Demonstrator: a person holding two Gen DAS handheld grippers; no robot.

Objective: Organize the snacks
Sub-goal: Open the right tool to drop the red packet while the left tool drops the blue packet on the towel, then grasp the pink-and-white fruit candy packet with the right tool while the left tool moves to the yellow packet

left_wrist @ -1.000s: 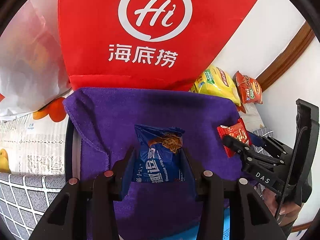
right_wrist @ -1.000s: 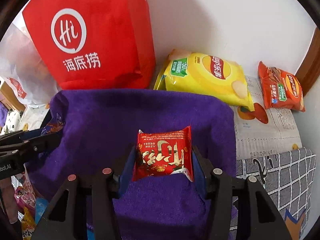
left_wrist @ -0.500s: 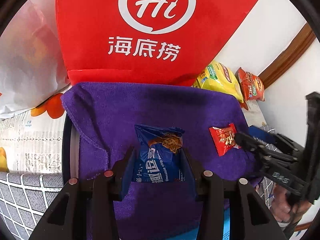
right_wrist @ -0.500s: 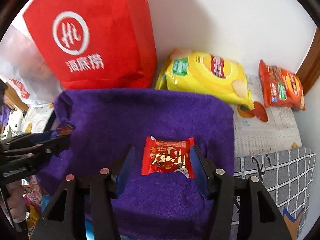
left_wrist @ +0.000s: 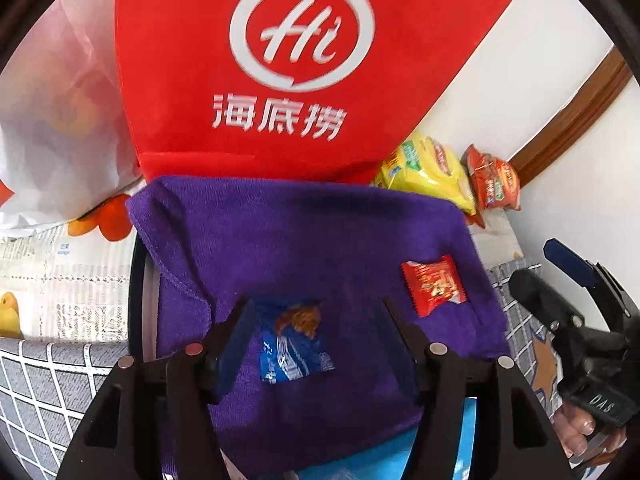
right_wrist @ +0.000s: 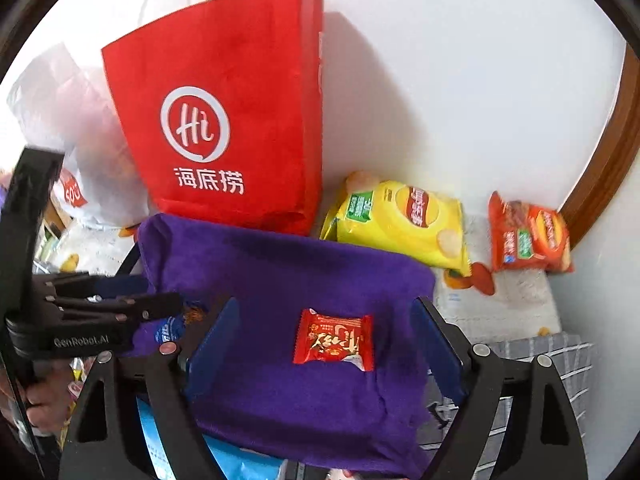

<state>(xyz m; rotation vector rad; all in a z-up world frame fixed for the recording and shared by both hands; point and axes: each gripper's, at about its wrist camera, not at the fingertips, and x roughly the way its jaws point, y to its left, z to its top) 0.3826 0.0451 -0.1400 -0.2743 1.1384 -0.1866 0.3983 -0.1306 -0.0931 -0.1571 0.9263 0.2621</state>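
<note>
Left tool [left_wrist: 318, 332]: jaws opening, spread on either side of the blue cookie packet [left_wrist: 294, 346]. The pads stand clear of the packet, which lies flat on the purple towel [left_wrist: 304, 240].

Right tool [right_wrist: 324, 344]: jaws opening and spread wide. The red snack packet [right_wrist: 334, 340] lies flat on the same towel between the fingers, touching neither pad. In the left wrist view this red packet sits to the right of the blue one, well apart from it.

A hand [left_wrist: 580, 432] grips the right tool's handle at the lower right of the left wrist view.

Behind the towel, a red paper bag [right_wrist: 236, 128] with a white "Hi" logo stands upright against the white wall. To its left is a white plastic bag [right_wrist: 76, 140]. To its right, a yellow chip bag [right_wrist: 400, 220] lies just beside the towel's far edge, and an orange chip bag [right_wrist: 528, 236] lies farther right, near the wooden trim. Both rest on a printed cloth [right_wrist: 504, 300].
</note>
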